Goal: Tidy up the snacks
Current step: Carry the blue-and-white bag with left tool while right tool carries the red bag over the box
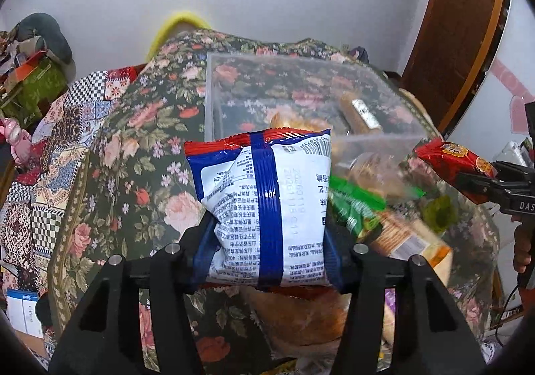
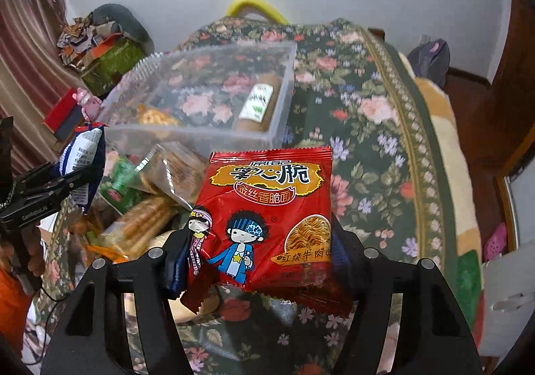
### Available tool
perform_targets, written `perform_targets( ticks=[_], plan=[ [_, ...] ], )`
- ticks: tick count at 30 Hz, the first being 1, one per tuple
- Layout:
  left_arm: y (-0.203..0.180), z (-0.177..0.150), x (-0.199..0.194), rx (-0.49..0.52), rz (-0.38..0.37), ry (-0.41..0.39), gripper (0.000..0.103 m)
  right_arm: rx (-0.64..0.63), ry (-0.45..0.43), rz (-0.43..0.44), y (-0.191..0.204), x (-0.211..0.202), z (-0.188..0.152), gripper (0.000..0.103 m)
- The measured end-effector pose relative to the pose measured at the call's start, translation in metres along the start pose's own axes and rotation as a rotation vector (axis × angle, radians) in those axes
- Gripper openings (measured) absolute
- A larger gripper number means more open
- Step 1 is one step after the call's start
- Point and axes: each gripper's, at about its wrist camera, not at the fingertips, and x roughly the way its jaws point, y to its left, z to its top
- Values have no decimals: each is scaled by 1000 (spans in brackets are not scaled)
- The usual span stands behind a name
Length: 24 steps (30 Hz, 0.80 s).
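Note:
My left gripper is shut on a blue and white snack packet, held above the floral cloth in front of a clear plastic bin. My right gripper is shut on a red noodle snack packet, held near the bin. In the bin lie a brown tube-shaped snack and a yellowish snack pack. Each gripper shows in the other's view: the right gripper with its red packet, the left gripper with its packet.
A pile of loose snacks lies on the floral cloth in front of the bin, with green packs and biscuit packs. A green box and a pink toy stand at the left. A wooden door is at the right.

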Motion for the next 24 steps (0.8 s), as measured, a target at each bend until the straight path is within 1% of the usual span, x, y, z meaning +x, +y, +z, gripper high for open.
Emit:
perform_targets(
  ticks=[4,11,16,19,24],
  plan=[
    [-4,13,-11,4,-2,-37,55,-17,-53,-1,8,-12,12,64],
    [-10,38,-18,9,-4,-93,55,-25,-115,22,21,-15,36,64],
    [-10,55,-14,12,8,-113,55,-25,-144,36,32,-5,56,64],
    [-9,66,-8,10,17,-120,55,-20,-144,42,37,7,68,64],
    [-3,81,9,-12,8,-104,55,-20,-141,40,45,22,83,64]
  ],
)
